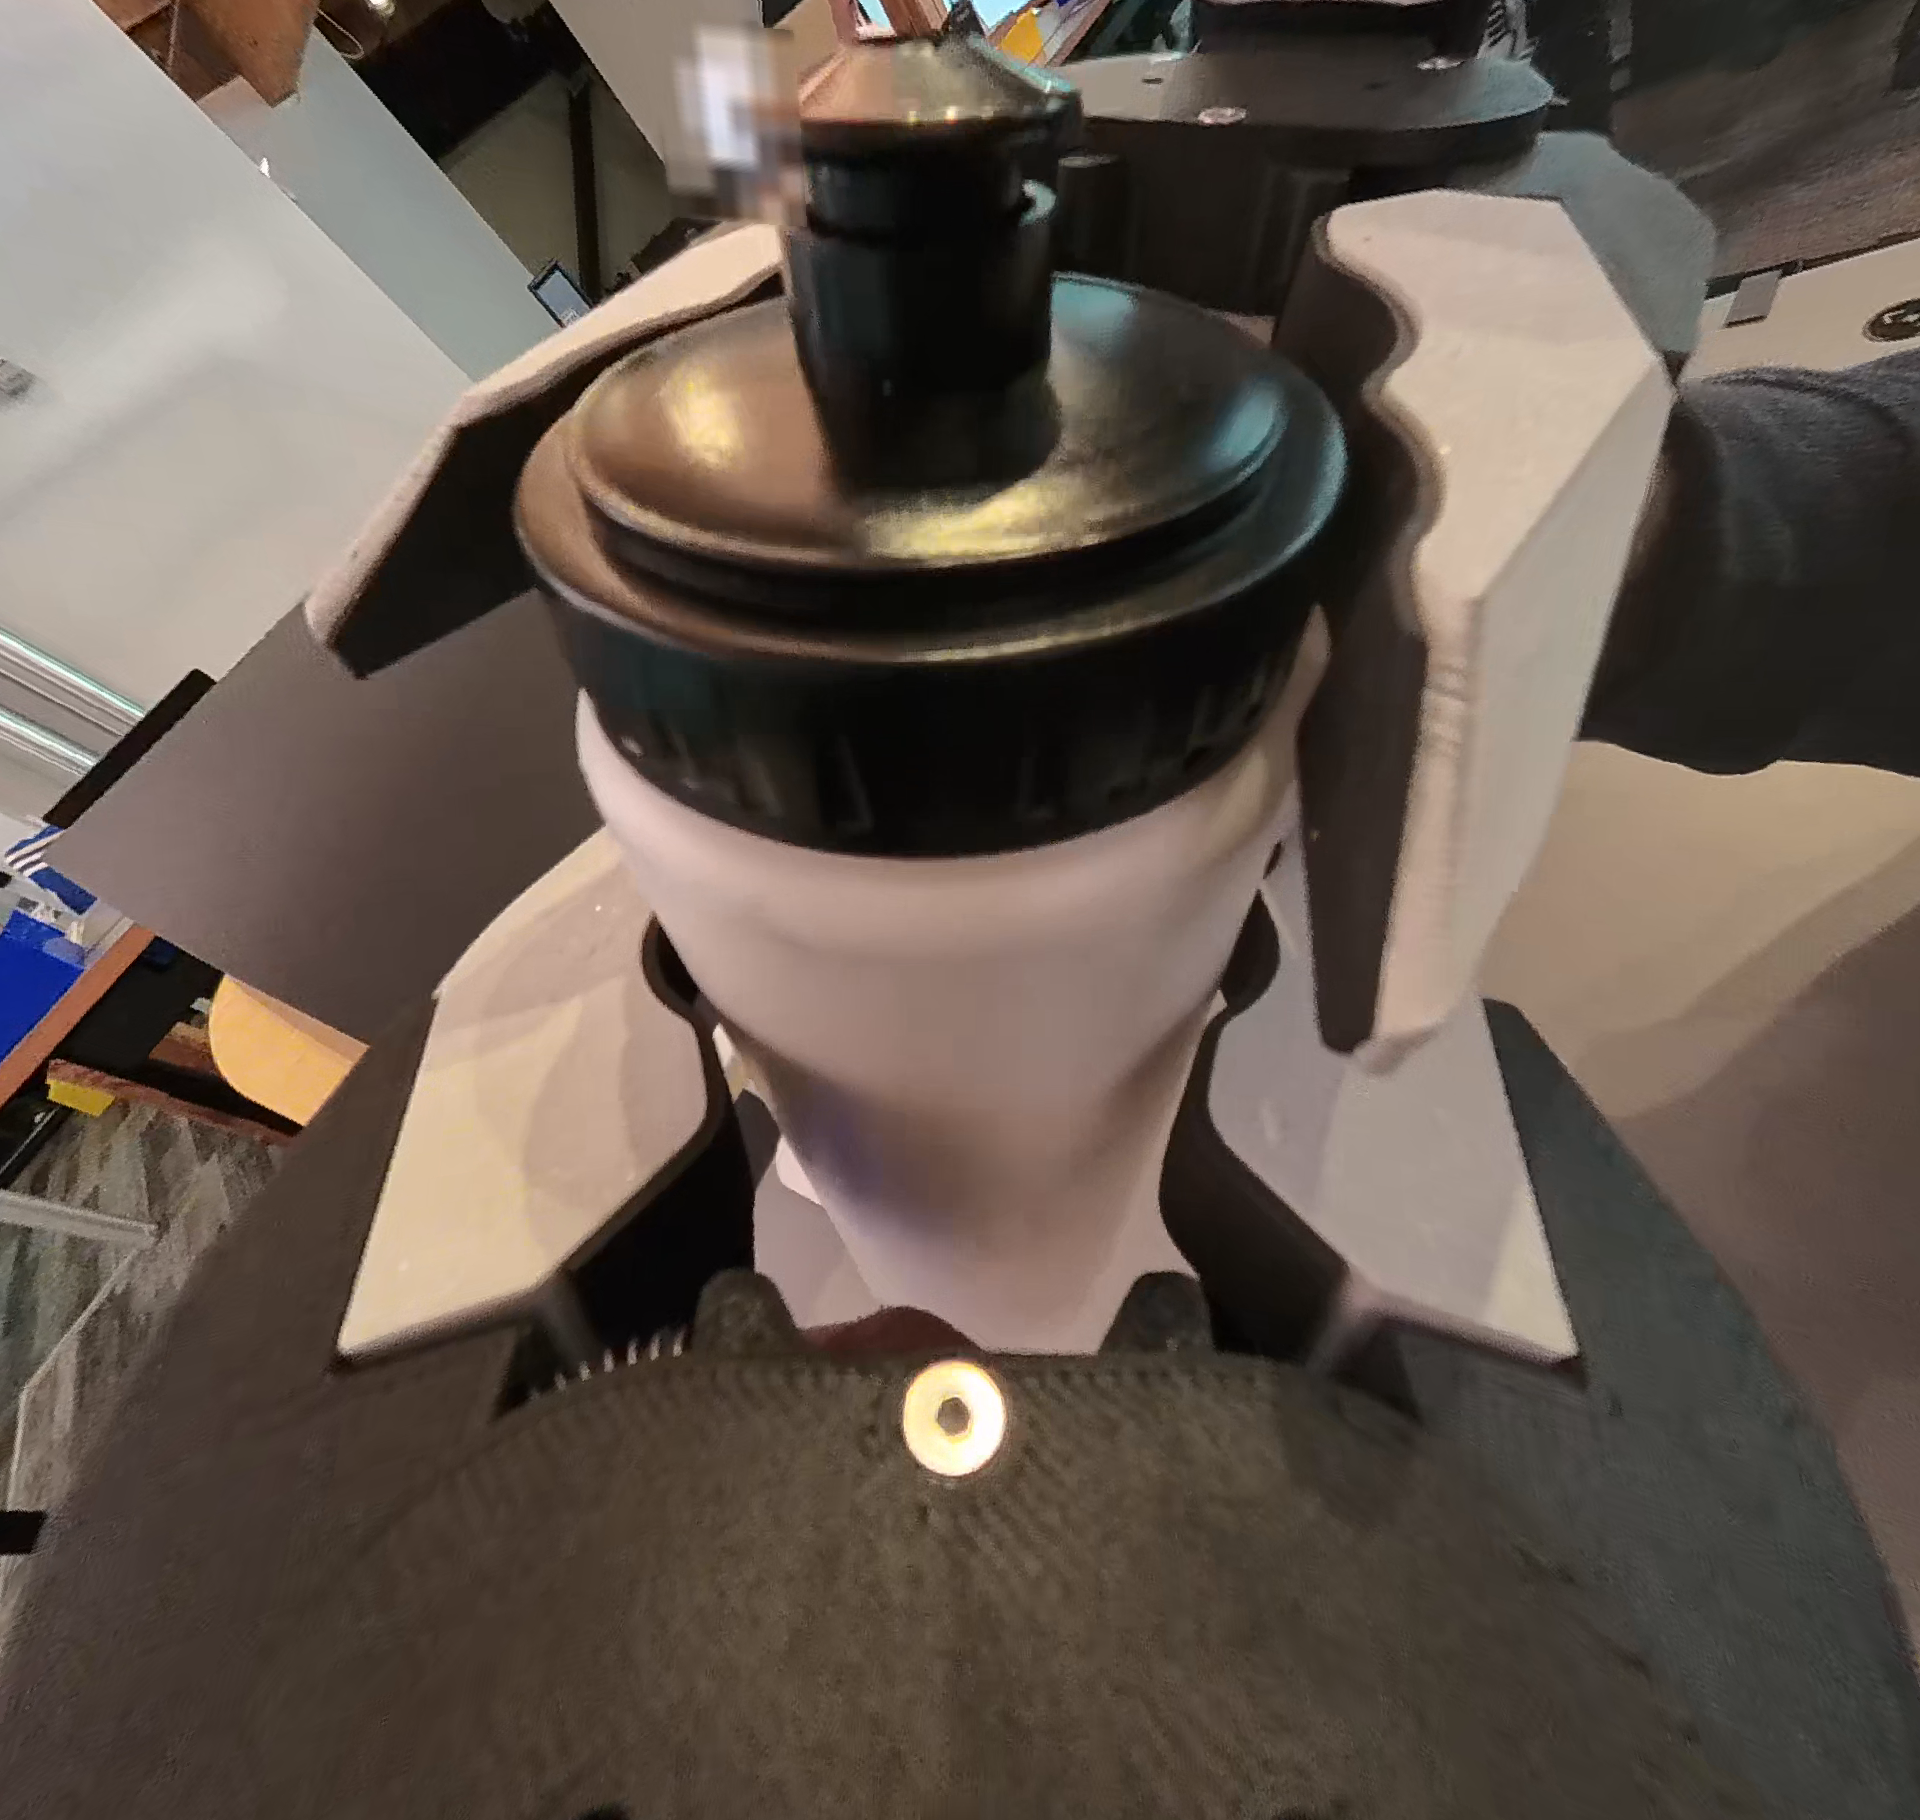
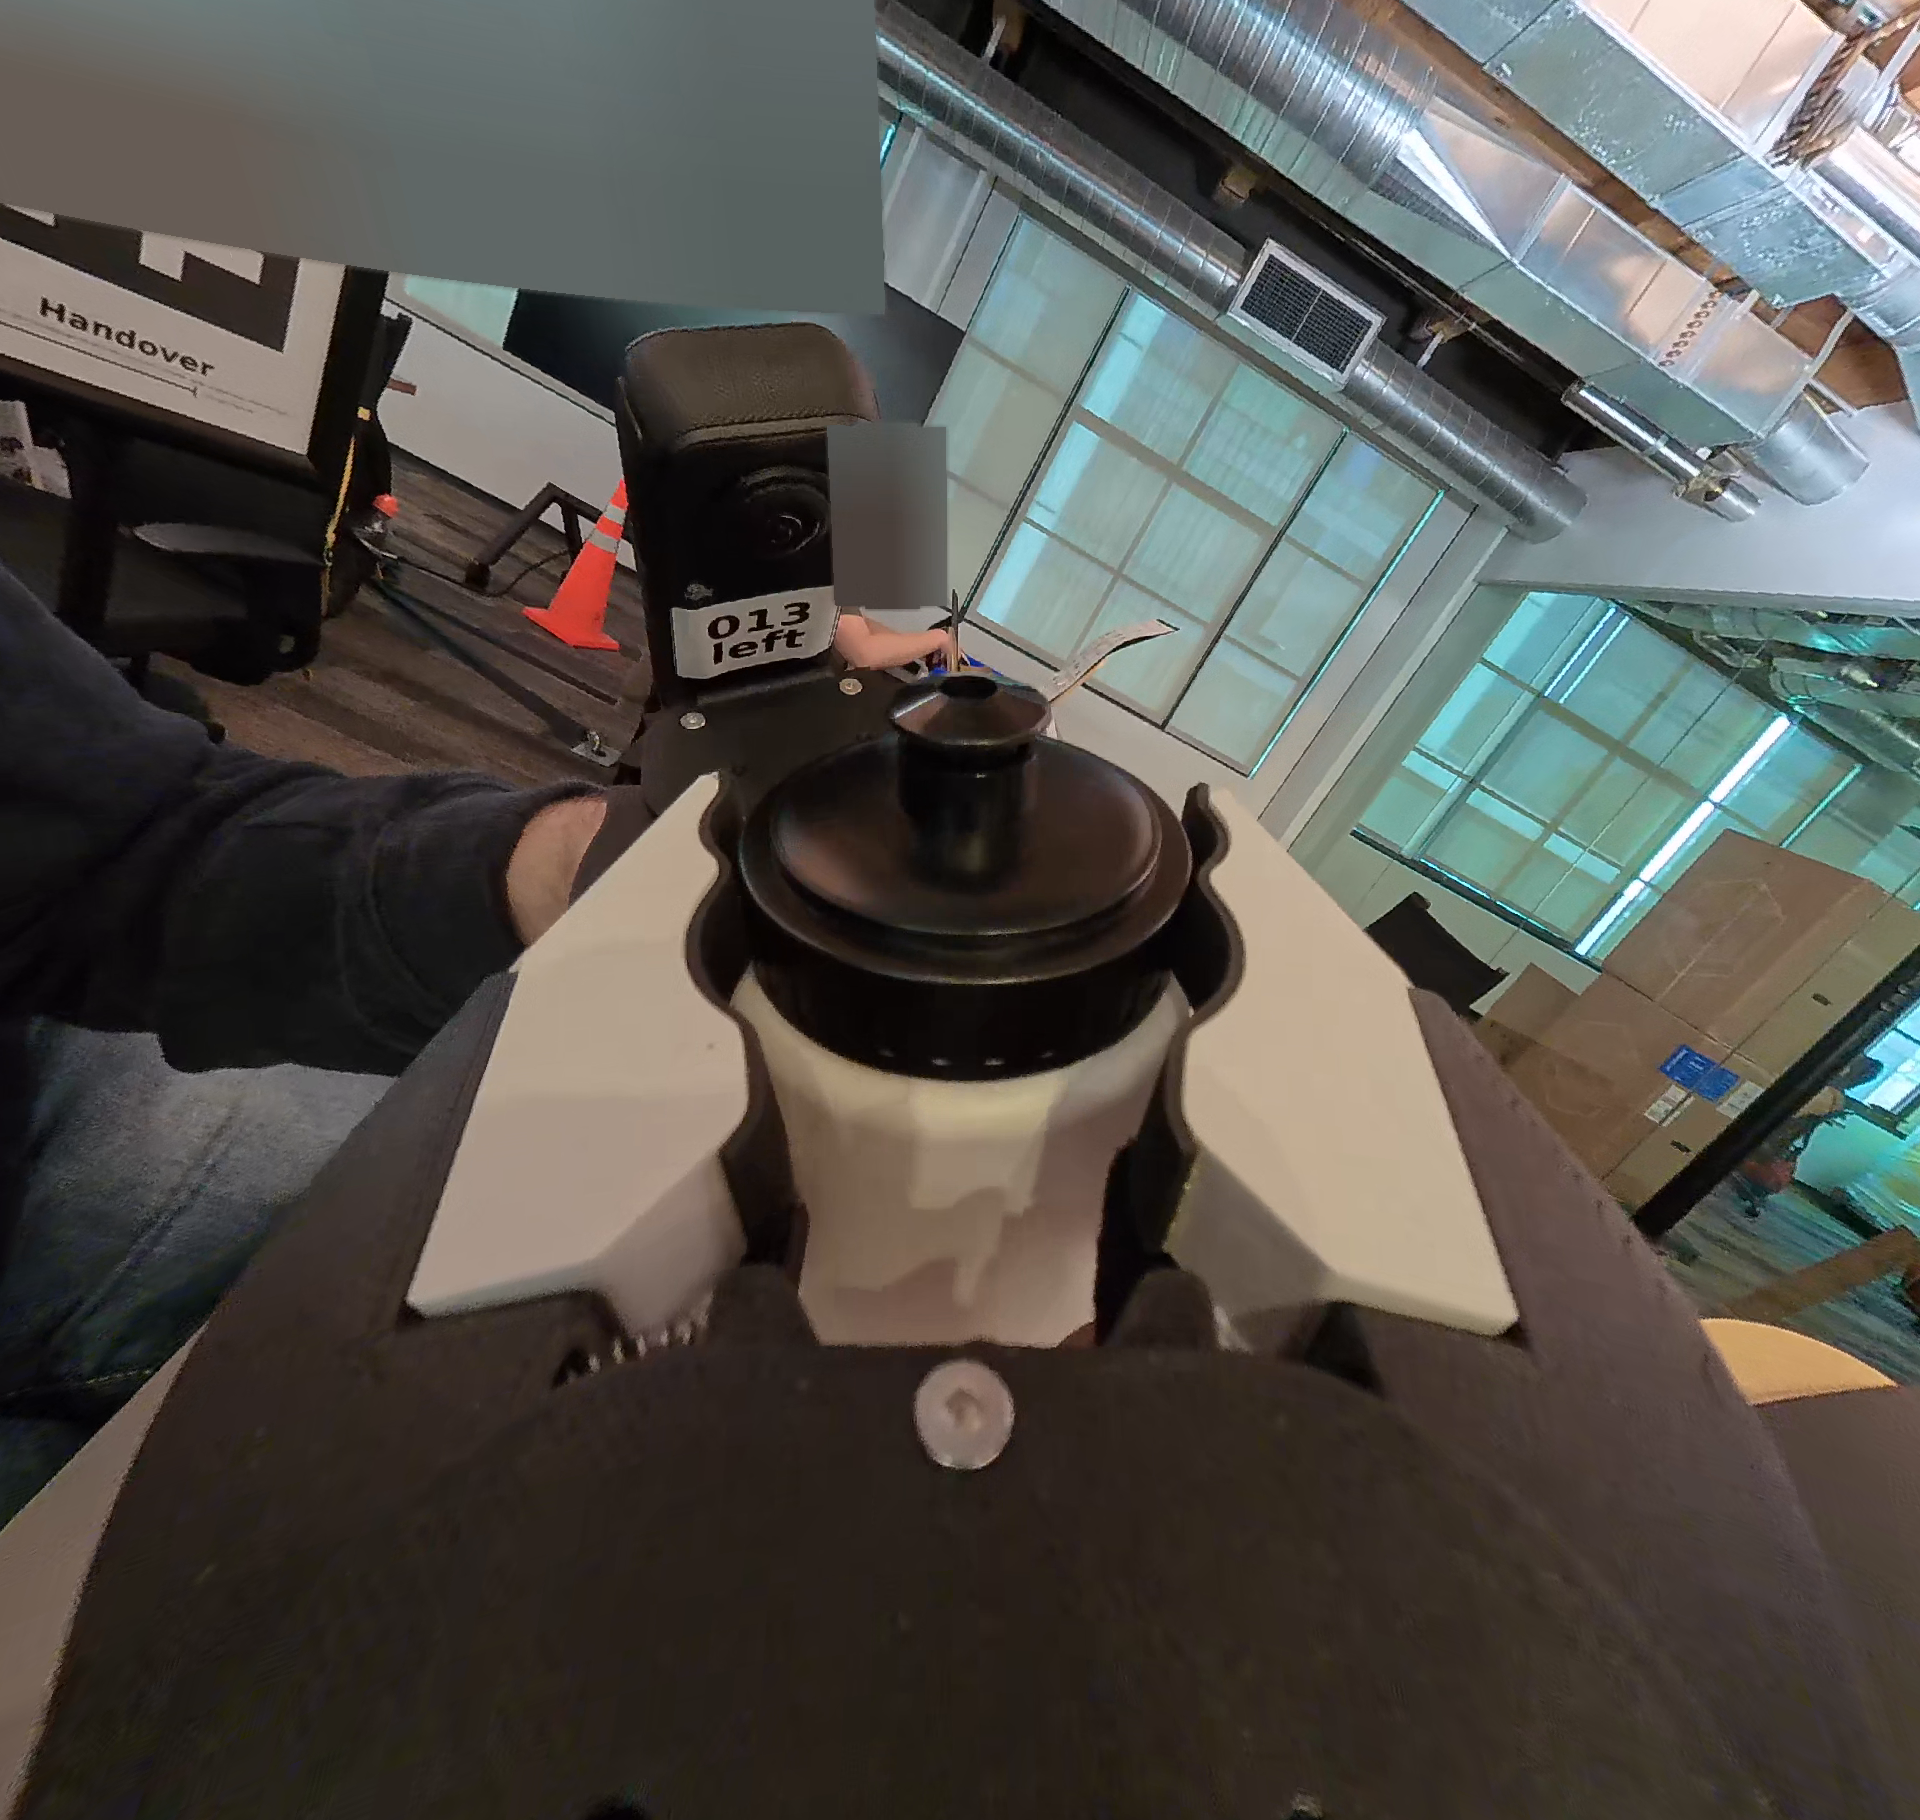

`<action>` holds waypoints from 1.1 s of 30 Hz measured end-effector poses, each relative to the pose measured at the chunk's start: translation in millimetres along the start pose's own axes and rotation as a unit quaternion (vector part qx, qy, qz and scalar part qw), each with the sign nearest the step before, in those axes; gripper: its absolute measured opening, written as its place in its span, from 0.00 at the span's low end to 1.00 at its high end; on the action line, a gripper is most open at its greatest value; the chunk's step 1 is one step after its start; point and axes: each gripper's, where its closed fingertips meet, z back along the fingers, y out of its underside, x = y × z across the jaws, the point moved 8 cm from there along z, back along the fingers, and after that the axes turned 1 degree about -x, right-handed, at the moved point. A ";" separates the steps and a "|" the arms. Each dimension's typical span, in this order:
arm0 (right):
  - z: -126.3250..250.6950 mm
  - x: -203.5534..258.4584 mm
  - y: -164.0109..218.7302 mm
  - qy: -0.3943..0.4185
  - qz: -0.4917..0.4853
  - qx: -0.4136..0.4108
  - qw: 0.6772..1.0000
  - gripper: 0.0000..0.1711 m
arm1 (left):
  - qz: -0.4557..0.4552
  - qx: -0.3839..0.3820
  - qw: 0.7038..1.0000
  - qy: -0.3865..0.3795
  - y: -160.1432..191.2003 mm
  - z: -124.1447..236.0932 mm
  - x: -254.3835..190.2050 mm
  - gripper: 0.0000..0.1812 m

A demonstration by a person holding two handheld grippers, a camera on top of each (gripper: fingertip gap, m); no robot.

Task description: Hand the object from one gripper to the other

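A white squeeze bottle (image 1: 966,1022) with a black screw cap (image 1: 935,627) and a black spout is held between both grippers. My left gripper (image 1: 956,949) is shut on the bottle's white body below the cap. The right gripper's white fingers (image 1: 1538,544) close on either side of the cap, farther off. In the right wrist view, my right gripper (image 2: 956,814) is shut on the bottle (image 2: 945,1178) just under the cap (image 2: 961,897), and the body looks creased. The left gripper's camera housing (image 2: 738,513) stands behind the bottle. Its fingers are hidden.
A person's dark sleeve (image 2: 260,887) comes in from the left and also shows in the left wrist view (image 1: 1766,575). An orange cone (image 2: 587,575) stands on the floor behind. Cardboard boxes (image 2: 1714,1022) are stacked at the right, by large windows (image 2: 1174,523). Tip to tip, the grippers are about 9 centimeters apart.
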 end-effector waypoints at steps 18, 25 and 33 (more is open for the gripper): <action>17.7 -27.5 -7.7 0.041 -0.049 -0.066 0.996 0.47 | 0.073 -0.037 0.995 -0.059 24.6 13.7 -7.2 0.55; 29.9 -39.5 -26.1 0.043 -0.083 -0.156 0.983 0.47 | 0.184 -0.050 0.980 -0.048 62.9 22.9 -30.7 0.57; 40.1 -40.7 -49.5 0.014 -0.153 -0.283 0.947 0.47 | 0.429 -0.336 0.838 0.026 118.7 22.9 -18.1 0.73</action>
